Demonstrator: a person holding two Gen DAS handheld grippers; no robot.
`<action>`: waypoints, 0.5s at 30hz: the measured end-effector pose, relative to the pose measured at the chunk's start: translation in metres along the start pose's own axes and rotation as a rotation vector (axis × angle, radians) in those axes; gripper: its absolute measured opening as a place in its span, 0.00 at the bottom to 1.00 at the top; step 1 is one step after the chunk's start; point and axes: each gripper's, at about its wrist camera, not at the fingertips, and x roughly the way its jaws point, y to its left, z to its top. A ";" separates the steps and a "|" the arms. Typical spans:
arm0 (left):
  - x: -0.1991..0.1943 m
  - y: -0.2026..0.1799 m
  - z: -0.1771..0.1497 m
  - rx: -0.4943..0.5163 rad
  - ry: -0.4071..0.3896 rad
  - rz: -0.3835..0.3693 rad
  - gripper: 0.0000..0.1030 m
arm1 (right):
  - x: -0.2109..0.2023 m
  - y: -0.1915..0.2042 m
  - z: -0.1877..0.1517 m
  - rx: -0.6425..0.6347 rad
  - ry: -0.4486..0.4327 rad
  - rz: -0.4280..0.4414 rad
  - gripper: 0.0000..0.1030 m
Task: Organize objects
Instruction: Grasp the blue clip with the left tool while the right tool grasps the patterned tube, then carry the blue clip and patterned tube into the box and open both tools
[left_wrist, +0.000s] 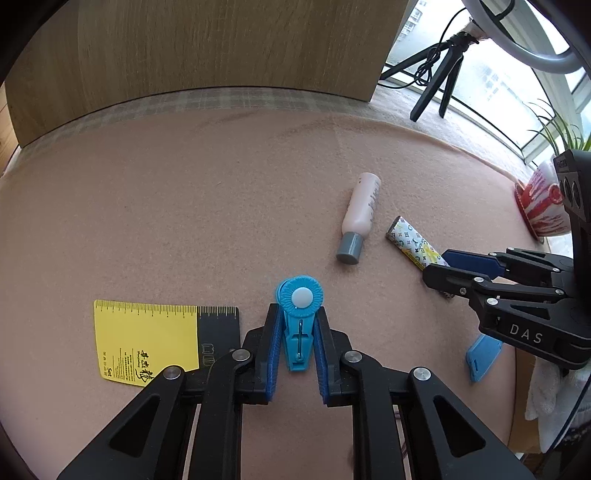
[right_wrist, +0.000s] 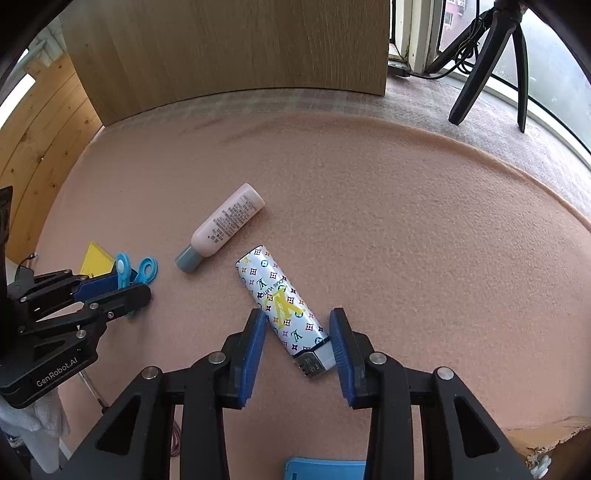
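Left hand-held gripper (left_wrist: 295, 328) clamps the blue clip (left_wrist: 300, 317); right hand-held gripper (right_wrist: 297, 332) straddles the lighter (right_wrist: 280, 306), pads apart.

a home room set up for recording. a pink felt cloth (right_wrist: 369, 192) covers the table; behind it stand a wooden panel (right_wrist: 229, 48), a window (left_wrist: 491, 85) and a tripod (right_wrist: 491, 55). a potted plant (left_wrist: 543, 206) sits right of the cloth.
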 end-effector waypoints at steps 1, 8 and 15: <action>0.000 -0.002 -0.002 0.002 0.000 -0.002 0.16 | 0.000 0.000 -0.002 0.001 -0.001 -0.001 0.27; -0.009 -0.009 -0.030 -0.033 0.000 -0.037 0.14 | -0.008 0.000 -0.031 0.049 -0.027 0.009 0.20; -0.021 -0.026 -0.061 0.011 -0.007 0.004 0.14 | -0.020 0.007 -0.071 0.094 -0.060 0.010 0.20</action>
